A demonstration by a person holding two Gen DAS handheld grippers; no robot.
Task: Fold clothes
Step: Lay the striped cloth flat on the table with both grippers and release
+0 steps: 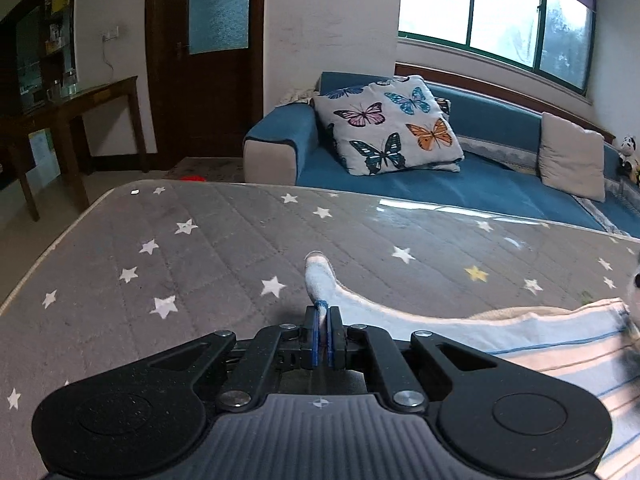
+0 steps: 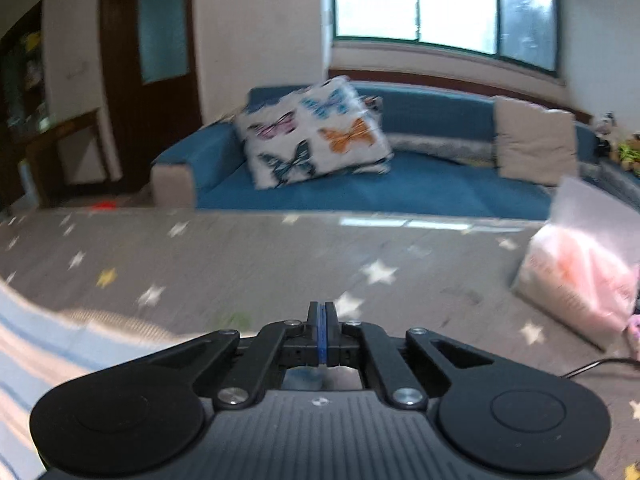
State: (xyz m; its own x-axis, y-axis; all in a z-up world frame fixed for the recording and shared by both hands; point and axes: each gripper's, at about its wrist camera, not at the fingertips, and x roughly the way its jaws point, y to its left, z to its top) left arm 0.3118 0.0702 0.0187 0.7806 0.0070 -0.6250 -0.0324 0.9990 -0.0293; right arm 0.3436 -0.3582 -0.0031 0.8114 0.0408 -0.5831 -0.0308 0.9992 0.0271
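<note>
The striped garment (image 1: pixel 552 344) you are folding lies in the lower right of your left wrist view, pale with thin blue and pinkish lines, spread over the grey star-printed table cover (image 1: pixel 180 248). One white corner of it runs up and leftward to the centre of the frame, where your left gripper (image 1: pixel 323 316) pinches it: the blue pads are pressed together on the cloth, and a stub of white fabric pokes up just above the fingertips.

In your right wrist view, which is blurred, the same garment (image 2: pixel 44 344) sits at the lower left edge, well to the left of your right gripper (image 2: pixel 321 314). That claw is pressed fully together with nothing between its pads, and only the bare star cover (image 2: pixel 280 264) lies ahead of it.

To the right of that gripper, near the frame's right edge, a translucent plastic bag (image 2: pixel 580 272) with pinkish contents rests on the cover.

Beyond the table, across the upper middle of both views, stands a blue sofa (image 1: pixel 440 188) with a butterfly cushion (image 1: pixel 388 124).
</note>
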